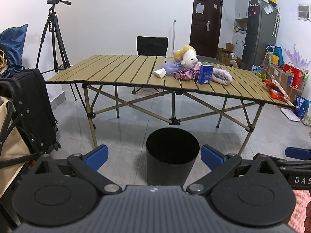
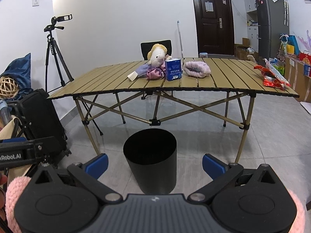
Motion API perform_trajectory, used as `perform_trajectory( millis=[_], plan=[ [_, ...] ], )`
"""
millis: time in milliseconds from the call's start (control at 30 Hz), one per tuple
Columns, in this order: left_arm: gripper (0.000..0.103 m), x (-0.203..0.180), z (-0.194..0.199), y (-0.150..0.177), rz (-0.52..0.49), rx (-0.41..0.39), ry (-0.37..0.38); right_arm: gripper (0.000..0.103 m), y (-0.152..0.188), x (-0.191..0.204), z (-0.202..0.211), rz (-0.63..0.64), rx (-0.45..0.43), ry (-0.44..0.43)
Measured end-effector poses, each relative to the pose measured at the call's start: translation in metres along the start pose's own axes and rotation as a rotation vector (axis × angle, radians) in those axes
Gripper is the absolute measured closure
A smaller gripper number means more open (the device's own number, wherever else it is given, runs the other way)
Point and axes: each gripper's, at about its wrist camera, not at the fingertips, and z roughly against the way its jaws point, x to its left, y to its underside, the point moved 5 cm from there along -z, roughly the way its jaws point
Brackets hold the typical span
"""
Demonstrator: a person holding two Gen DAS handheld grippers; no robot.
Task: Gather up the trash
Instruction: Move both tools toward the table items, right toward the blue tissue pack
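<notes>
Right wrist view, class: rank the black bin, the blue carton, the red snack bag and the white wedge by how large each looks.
1. black bin, though it is nearest the camera
2. red snack bag and blue carton, too alike to rank
3. white wedge, clearly smallest

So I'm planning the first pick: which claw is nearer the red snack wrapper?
Right. The red snack wrapper lies at the table's right end; the right claw is on that side, the left claw farther left.
</notes>
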Motion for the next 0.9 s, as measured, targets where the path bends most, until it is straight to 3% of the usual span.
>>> perform_trajectory(
  millis=[567, 900],
  plan=[
    [0.000, -0.009, -0.083, -0.041, 0.009, -0.001, 0.005, 0.000, -0.053, -0.024, -0.078, -0.045, -0.064, -0.046],
    [0.000, -0.004, -0.131, -0.098, 0.054, -0.072, -0.039, 0.000, -0.093, -0.041, -0.127, -0.072, -0.125, -0.053]
  ],
)
